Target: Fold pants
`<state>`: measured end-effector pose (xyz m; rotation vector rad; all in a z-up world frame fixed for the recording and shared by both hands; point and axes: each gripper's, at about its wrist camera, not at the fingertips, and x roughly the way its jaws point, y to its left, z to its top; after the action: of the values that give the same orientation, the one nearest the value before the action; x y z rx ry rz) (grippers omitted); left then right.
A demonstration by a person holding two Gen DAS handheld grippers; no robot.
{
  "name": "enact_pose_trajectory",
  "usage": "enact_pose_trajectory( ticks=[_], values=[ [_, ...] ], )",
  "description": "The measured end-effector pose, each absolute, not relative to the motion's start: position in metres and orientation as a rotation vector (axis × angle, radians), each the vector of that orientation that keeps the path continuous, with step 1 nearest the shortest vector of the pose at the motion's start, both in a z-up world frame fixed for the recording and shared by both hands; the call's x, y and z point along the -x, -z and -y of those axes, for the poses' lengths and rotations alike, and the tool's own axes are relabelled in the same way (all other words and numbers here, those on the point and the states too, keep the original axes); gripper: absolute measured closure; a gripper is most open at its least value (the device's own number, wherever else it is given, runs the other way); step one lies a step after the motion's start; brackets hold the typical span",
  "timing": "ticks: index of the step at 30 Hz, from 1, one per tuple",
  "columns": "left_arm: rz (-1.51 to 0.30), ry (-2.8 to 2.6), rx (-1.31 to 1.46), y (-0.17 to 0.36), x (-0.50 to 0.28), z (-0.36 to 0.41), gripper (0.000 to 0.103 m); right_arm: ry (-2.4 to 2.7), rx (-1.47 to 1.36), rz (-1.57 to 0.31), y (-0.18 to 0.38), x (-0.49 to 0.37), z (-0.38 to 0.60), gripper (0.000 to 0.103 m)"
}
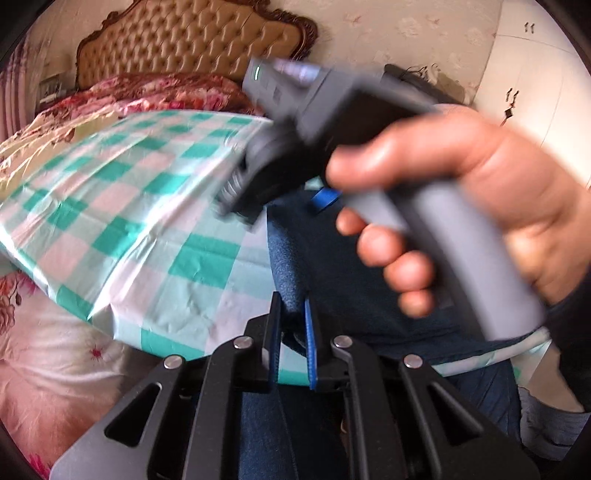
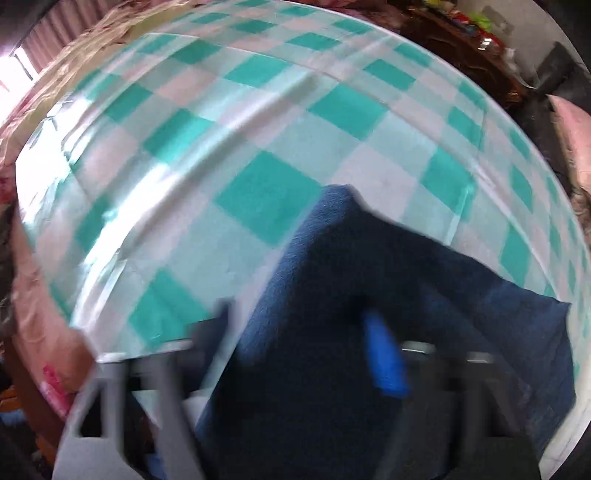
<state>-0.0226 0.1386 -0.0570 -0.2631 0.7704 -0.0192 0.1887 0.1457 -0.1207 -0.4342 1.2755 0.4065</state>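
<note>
Dark blue pants (image 1: 306, 254) lie on a green-and-white checked cloth (image 1: 147, 184). At the bottom of the left wrist view, my left gripper (image 1: 291, 328) is shut on a fold of the pants, which is pinched between its blue pads. A hand (image 1: 480, 177) holds my right gripper (image 1: 280, 206) above the pants, pointing steeply down. The right wrist view is motion-blurred. There my right gripper (image 2: 303, 339) has its fingers well apart, and the pants (image 2: 332, 277) bulge up between them over the checked cloth (image 2: 258, 129). I see no pad pressing on the fabric.
The cloth covers a board laid on a bed with floral bedding (image 1: 44, 350) and a tufted headboard (image 1: 192, 40). A white wardrobe (image 1: 535, 74) stands at the right. Dark furniture with clutter (image 2: 461, 33) lies beyond the cloth's far edge.
</note>
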Motion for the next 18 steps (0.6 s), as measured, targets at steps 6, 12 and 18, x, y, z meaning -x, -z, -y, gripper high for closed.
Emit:
enact_pose_trajectory(
  ticks=[6, 12, 18],
  values=[
    [-0.829, -0.049, 0.431, 0.078, 0.014, -0.150, 0.029, -0.439, 0.319, -1.264, 0.108, -0.194, -0.126, 0.085],
    [-0.799, -0.013, 0.380, 0.064, -0.005, -0.123, 0.092, -0.501, 0.186, -1.232, 0.074, -0.201, -0.094, 0.090],
    [-0.546, 0.059, 0.052, -0.044, -0.001, -0.019, 0.092, -0.592, -0.085, -1.105, -0.031, -0.209, 0.022, 0.090]
  ],
)
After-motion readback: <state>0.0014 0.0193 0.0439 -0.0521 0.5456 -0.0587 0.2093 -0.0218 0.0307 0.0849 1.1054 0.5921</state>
